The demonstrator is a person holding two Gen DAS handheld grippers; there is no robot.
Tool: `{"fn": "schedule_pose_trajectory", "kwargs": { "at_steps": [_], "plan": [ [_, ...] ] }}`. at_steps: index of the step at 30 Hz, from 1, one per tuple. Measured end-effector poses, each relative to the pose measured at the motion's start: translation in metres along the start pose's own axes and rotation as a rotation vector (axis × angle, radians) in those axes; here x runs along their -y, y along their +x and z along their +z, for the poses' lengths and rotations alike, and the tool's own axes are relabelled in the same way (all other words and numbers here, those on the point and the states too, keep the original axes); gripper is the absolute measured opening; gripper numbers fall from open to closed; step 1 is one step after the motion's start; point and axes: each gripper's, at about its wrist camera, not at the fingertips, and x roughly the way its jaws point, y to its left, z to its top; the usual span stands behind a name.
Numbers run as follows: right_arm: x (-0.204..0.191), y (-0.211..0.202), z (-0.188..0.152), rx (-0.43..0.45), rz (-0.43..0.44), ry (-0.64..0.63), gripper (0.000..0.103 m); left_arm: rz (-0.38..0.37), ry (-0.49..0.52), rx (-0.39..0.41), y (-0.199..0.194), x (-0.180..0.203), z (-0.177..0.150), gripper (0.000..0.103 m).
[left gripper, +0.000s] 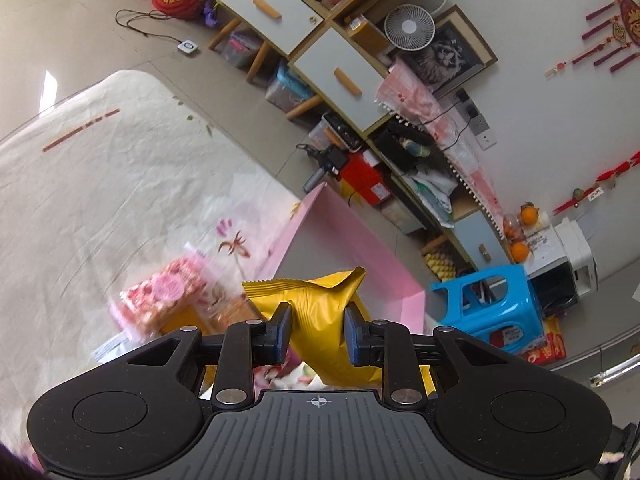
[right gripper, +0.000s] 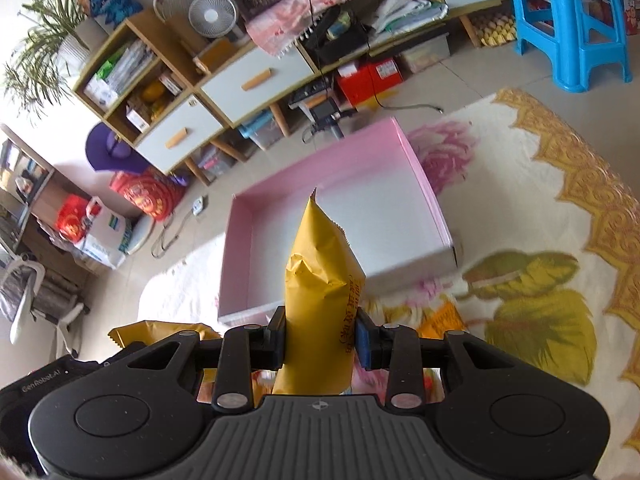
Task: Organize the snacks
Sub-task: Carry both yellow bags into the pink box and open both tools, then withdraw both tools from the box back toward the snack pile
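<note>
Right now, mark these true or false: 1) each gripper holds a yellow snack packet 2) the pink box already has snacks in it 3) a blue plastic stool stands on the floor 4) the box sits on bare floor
1) True: the left gripper and the right gripper each clamp a yellow foil snack packet.
2) False: the pink cardboard box shows only its bare white bottom.
3) True: the blue plastic stool stands on the tiles.
4) False: it rests on the floral cloth.

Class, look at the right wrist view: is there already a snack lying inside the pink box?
No. The pink box shows only its bare white floor; the yellow snack packet is held above it.
</note>
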Motion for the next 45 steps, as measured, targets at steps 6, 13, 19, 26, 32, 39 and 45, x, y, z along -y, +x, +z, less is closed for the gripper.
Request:
{"fn": "schedule_pose_trajectory", "kwargs": {
  "at_steps": [6,13,19,26,32,39,45],
  "plan": [
    [0.012,0.009,0.025,0.077,0.032,0.019,0.024,-0.006,0.107,0.024,0.034,0.029,0.015,0.024],
    [0.03,0.032,0.041,0.101,0.039,0.003,0.024,0.052,0.217,-0.006,0.087,0.045,0.012,0.024],
    [0.034,0.051,0.046,0.088,-0.002,-0.049,0.024,0.106,0.324,-0.029,0.115,0.053,0.006,0.025],
    [0.03,0.063,0.05,0.075,-0.006,-0.084,0.026,0.138,0.432,-0.03,0.134,0.071,0.007,0.025],
    [0.031,0.063,0.051,0.078,-0.005,-0.074,0.04,0.16,0.514,-0.034,0.142,0.082,0.002,0.03],
    [0.032,0.059,0.052,0.096,-0.031,-0.077,0.065,0.149,0.534,-0.037,0.134,0.084,-0.002,0.057],
    [0.033,0.051,0.05,0.099,-0.042,-0.078,0.072,0.156,0.536,-0.057,0.118,0.078,-0.008,0.073]
  ]
}}
